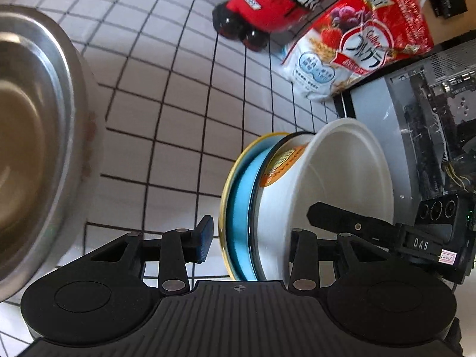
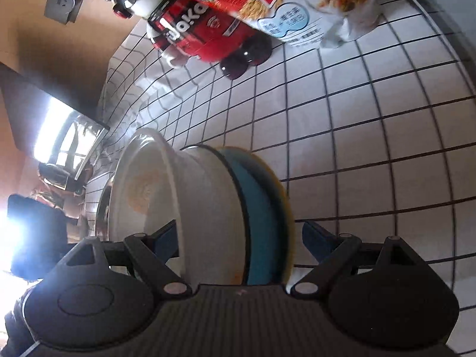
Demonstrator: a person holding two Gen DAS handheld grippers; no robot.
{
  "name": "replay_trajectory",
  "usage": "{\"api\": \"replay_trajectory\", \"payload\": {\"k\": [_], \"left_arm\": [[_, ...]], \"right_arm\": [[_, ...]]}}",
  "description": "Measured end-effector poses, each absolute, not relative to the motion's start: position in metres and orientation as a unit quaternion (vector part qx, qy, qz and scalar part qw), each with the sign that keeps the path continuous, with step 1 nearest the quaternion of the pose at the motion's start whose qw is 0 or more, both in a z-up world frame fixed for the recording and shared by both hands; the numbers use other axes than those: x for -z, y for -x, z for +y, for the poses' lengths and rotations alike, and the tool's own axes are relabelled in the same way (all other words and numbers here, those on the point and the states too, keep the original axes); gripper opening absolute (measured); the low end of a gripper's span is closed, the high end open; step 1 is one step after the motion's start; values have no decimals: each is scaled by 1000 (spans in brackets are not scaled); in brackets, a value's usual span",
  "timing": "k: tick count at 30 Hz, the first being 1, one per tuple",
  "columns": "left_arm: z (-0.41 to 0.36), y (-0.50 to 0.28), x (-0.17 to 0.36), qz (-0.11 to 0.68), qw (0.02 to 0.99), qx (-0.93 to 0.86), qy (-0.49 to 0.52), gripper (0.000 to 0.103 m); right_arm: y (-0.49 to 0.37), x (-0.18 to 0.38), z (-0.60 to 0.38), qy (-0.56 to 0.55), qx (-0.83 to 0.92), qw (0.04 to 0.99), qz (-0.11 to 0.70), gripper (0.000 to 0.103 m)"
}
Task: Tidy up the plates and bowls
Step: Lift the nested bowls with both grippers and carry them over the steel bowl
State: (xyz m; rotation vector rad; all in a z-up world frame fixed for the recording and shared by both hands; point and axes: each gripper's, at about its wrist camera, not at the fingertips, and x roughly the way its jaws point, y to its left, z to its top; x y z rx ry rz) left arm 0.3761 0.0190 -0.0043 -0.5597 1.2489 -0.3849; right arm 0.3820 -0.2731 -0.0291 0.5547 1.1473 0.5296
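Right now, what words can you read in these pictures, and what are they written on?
"DAS": on the right gripper, seen from the left wrist.
"フルグラ": on the red cereal bag; its small print is too blurred.
"woke": partial, blurred letters on the red bottle pack.
Small pink sticker beside "DAS": unreadable.
Orange label on the white bowl: blurred.

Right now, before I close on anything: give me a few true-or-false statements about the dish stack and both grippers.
1. The white bowl sits on the blue plate. True.
2. The left gripper has its jaws clamped on the stack. False: the visible pad stands apart from the plate's rim.
3. A steel bowl lies beside the stack. True.
4. The tablecloth is plain red. False: it is white with a black grid.
5. The right gripper straddles the stack, jaws open. True.
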Motion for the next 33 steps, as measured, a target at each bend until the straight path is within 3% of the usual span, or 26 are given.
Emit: {"api": "replay_trajectory", "payload": {"k": [12,26,33], "left_arm": [[-5,-382,16,585,754,183,238,51],[-1,-383,20,574,756,185,254,50],[4,-383,16,586,749,185,248,44]], "right_arm": [[-380,33,-275,-262,-261,774,514,88],[-383,31,-272,-253,-285,773,506,87],[-382,32,-274,-273,-266,774,506,86]]}}
